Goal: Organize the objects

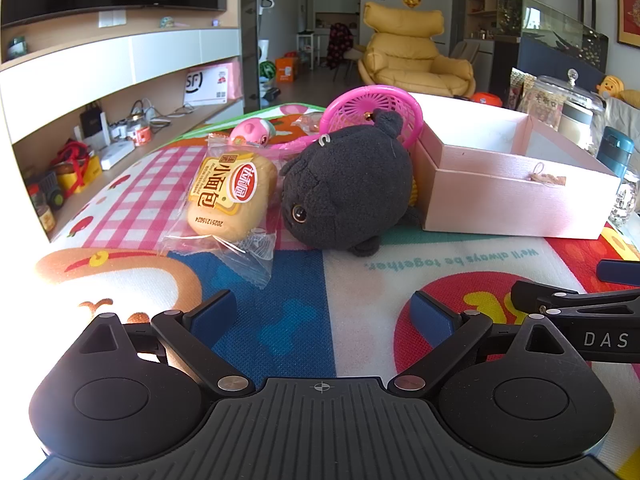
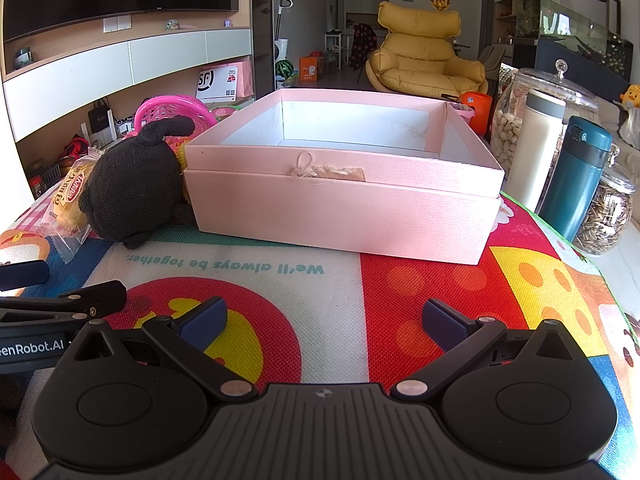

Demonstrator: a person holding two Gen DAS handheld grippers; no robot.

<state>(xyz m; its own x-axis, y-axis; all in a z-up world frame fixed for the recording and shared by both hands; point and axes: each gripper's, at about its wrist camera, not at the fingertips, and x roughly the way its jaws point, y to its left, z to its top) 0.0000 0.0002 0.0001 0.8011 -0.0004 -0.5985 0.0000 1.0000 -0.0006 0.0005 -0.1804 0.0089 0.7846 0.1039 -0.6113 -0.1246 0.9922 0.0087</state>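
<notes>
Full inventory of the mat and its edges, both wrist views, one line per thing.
box: 1, pink, open, mid mat
plush: 1, black, left of box, touching it
bread: 1, yellow, clear wrapper, left of plush
basket: 1, pink, behind plush
toy: 1, pink, behind bread
flask: 1, teal, right of box
tumbler: 1, white, beside flask
jars: 2, clear glass, one of seeds, one of nuts, behind flask
mat: 1, multicolour, under all
left gripper: fingers open, empty
right gripper: fingers open, empty
</notes>
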